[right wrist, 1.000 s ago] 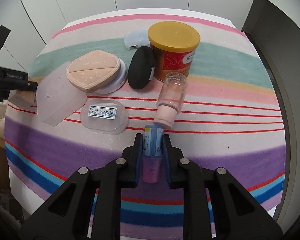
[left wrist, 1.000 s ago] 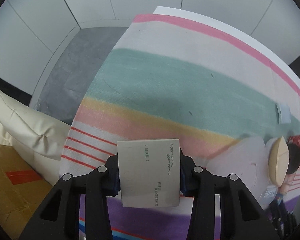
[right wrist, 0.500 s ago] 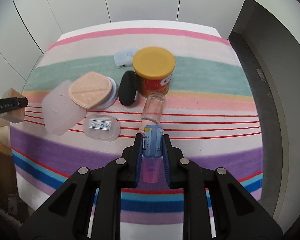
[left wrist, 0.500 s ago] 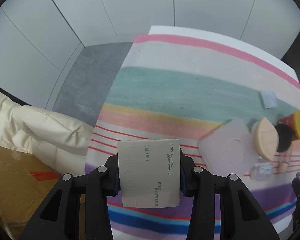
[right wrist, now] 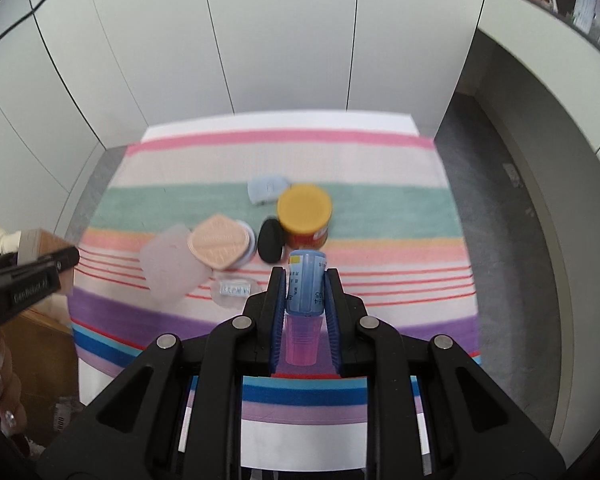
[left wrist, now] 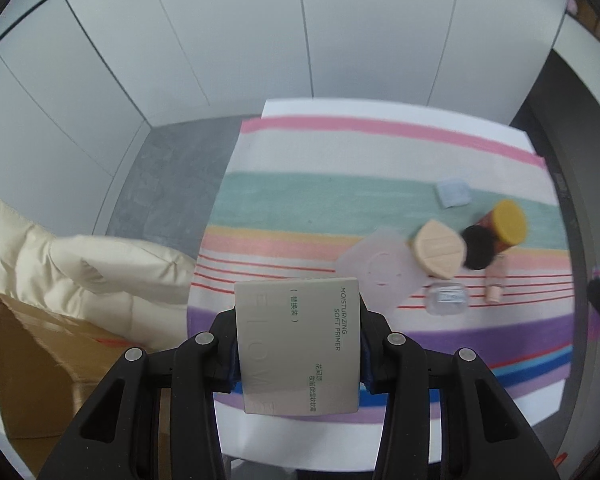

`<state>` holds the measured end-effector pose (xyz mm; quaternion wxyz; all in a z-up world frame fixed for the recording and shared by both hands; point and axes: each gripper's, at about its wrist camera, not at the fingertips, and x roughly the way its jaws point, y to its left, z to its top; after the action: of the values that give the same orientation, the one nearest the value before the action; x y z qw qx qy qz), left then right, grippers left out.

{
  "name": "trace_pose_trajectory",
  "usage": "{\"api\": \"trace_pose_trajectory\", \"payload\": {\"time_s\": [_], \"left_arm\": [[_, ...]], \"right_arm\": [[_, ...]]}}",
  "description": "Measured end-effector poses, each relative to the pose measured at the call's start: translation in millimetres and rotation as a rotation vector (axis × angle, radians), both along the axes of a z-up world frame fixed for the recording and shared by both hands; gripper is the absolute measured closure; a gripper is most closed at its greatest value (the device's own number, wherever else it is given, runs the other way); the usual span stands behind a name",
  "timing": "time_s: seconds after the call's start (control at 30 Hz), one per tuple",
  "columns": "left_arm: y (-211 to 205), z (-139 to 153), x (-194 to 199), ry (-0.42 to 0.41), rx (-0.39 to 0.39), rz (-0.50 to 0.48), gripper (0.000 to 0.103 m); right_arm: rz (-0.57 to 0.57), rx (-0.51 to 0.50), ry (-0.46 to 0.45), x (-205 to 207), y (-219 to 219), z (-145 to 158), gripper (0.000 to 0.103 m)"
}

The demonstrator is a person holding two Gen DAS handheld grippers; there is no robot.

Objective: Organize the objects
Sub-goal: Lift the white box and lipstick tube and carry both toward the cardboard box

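The left gripper [left wrist: 298, 346] squeezes a flat grey cardboard box [left wrist: 298, 346] by its two sides, and the right gripper [right wrist: 305, 300] is shut tight on a small round blue tube with a clear pink cap [right wrist: 305, 288], so neither can slip. Both are held up above the soft striped cloth [right wrist: 220, 160]. Farther off at 12 o'clock sit a smooth tin with a yellow lid [right wrist: 304, 216] and a peach puff [right wrist: 216, 246].
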<state>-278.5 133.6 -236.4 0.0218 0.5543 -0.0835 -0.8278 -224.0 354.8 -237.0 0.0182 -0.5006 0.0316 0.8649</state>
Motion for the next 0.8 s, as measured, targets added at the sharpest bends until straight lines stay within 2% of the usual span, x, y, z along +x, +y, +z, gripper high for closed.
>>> {"api": "trace_pose_trajectory", "payload": {"time_s": [0.2,0.3,0.43,0.57,0.67,0.8], "left_arm": [[12,67,15,0.063,0.013,-0.034,0.059],[16,97,20,0.082,-0.012,-0.036,0.059],[14,131,26,0.093,0.026,-0.035,0.059],[13,166,40,0.148,0.018,-0.038,0.059],[12,177,48,0.161,0.021,-0.046,0.059],[10,177,56,0.153,0.014,-0.051,0.059]], "right_arm": [[0.037,0.020,0.077,3,-2,70,0.084],[0.054,0.070,0.134,6,-5,112,0.084],[0.052,0.086,0.179,11,-4,155,0.084],[0.068,0.087,0.221,22,-7,190,0.084],[0.077,0.056,0.234,31,-6,205,0.084],[0.071,0.047,0.235,38,-5,211,0.084]]}}
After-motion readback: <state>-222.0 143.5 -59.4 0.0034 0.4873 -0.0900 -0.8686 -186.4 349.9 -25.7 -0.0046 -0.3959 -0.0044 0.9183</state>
